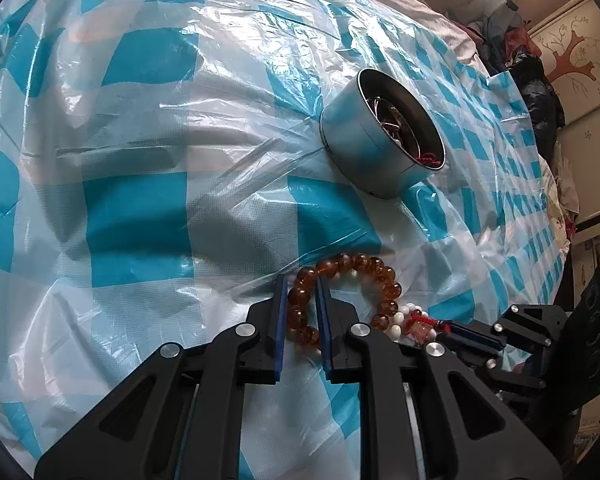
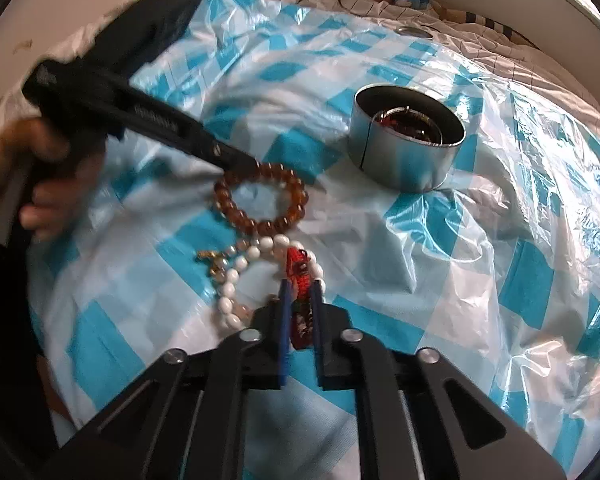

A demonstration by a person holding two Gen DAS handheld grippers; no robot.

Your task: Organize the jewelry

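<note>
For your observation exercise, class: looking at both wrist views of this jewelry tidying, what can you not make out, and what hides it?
- Contents of the round tin: both views, its wall and dark inside hide all but wire loops and a bit of red.
- Left gripper: right wrist view, motion blur hides its fingertips at the amber bracelet.
- Red cord piece: right wrist view, the right gripper fingers cover its length.
- White bead strand: left wrist view, partly hidden behind the gripper.

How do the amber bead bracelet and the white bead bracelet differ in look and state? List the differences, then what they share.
Colour: the amber bead bracelet has translucent brown beads; the white bead bracelet has opaque white ones.
Additions: the amber one is plain; the white one carries gold charms and a red tassel.
Grip: the left gripper straddles the amber beads; the right gripper brackets the white one's tassel.
Both lie outside the metal tin.
</note>
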